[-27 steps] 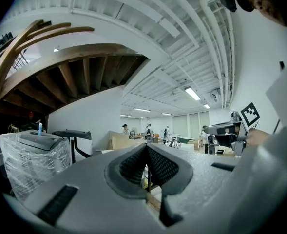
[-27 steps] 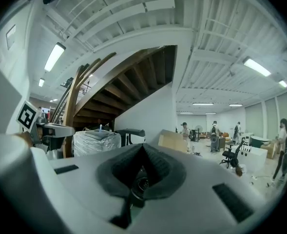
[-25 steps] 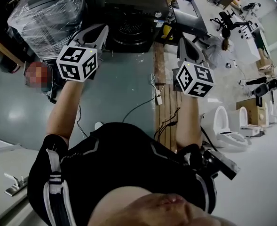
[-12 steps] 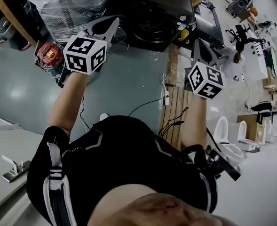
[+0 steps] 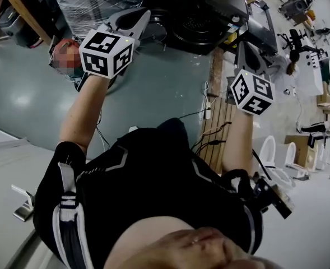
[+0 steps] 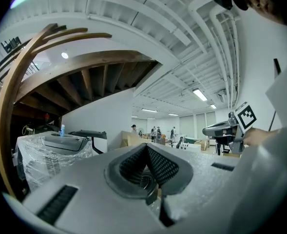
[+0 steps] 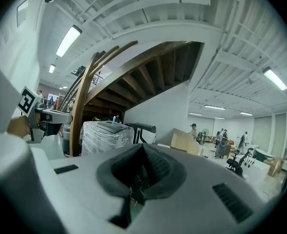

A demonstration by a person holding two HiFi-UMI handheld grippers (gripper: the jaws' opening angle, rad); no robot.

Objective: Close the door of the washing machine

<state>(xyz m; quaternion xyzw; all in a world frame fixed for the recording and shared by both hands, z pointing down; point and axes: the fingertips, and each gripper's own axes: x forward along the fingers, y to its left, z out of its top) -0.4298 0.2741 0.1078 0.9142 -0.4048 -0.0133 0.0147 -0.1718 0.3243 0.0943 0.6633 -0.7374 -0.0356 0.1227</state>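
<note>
Left claw (image 6: 146, 150) closed on nothing; right claw (image 7: 141, 149) closed, empty too.

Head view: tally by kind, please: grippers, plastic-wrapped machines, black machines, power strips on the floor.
Grippers: 2 (left gripper, right gripper)
Plastic-wrapped machine: 1
Black machine: 1
Power strip: 1
Total: 5
</note>
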